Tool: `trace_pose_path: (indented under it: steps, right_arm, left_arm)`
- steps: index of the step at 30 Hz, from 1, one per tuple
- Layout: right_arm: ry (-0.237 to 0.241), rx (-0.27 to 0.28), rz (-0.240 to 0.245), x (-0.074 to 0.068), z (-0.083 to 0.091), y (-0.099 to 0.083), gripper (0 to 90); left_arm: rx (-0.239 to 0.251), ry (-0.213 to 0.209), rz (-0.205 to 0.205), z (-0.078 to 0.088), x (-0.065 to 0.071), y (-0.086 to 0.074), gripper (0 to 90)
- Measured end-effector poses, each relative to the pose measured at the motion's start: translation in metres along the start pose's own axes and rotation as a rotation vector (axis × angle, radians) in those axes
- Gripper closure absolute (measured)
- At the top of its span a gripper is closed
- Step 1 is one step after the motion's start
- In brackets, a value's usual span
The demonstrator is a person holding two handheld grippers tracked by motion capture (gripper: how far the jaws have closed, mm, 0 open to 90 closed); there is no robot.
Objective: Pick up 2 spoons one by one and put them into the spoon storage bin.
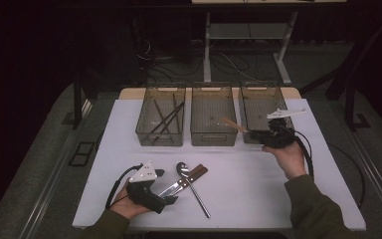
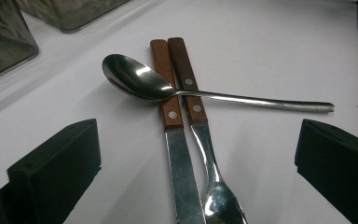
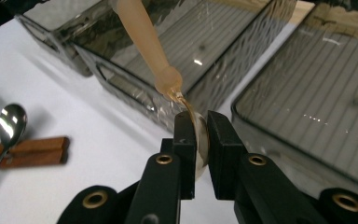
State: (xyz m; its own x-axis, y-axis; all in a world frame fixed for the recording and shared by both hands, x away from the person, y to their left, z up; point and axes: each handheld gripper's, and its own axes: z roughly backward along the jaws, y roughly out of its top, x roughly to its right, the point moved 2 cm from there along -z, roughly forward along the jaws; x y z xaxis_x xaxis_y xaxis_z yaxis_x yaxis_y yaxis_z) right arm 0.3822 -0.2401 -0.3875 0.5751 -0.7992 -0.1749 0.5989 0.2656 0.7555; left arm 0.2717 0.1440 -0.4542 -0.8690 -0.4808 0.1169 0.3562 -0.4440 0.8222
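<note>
One light, stiff utensil with a pale beige handle [image 3: 142, 44] is pinched at its slippery metal end by the right gripper [image 3: 199, 135] fingers; the left gripper [image 2: 196, 168] fingers are spread wide.

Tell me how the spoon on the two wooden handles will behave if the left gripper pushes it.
The spoon looks like polished metal, so it would probably slide easily. It rests across two wooden handles, so a push may pivot or rock it. Its rounded bowl could let it roll sideways. It seems stiff.
</note>
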Motion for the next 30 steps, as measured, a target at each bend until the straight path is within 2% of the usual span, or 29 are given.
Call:
trace_pose_path:
  steps: [4,6,14,21,30]
  right_arm:
    - [0.003,0.007,-0.005,-0.004,-0.01,0.013,82.6]
    - [-0.001,0.0,0.003,-0.006,-0.015,0.02,82.6]
    - [-0.015,-0.03,0.018,-0.011,-0.04,0.043,82.6]
    - [-0.028,-0.086,0.034,-0.015,-0.063,0.053,82.5]
    - [-0.09,-0.192,0.12,-0.022,-0.09,0.058,82.2]
  left_arm:
    - [0.0,-0.003,-0.002,0.0,0.0,0.0,0.0]
    - [-0.001,-0.005,-0.012,0.0,0.0,0.001,0.0]
    - [0.006,-0.011,-0.011,0.001,0.001,0.001,0.0]
    - [0.005,-0.013,-0.014,0.0,0.002,0.001,0.0]
    - [-0.005,-0.013,-0.028,0.001,0.001,0.002,0.0]
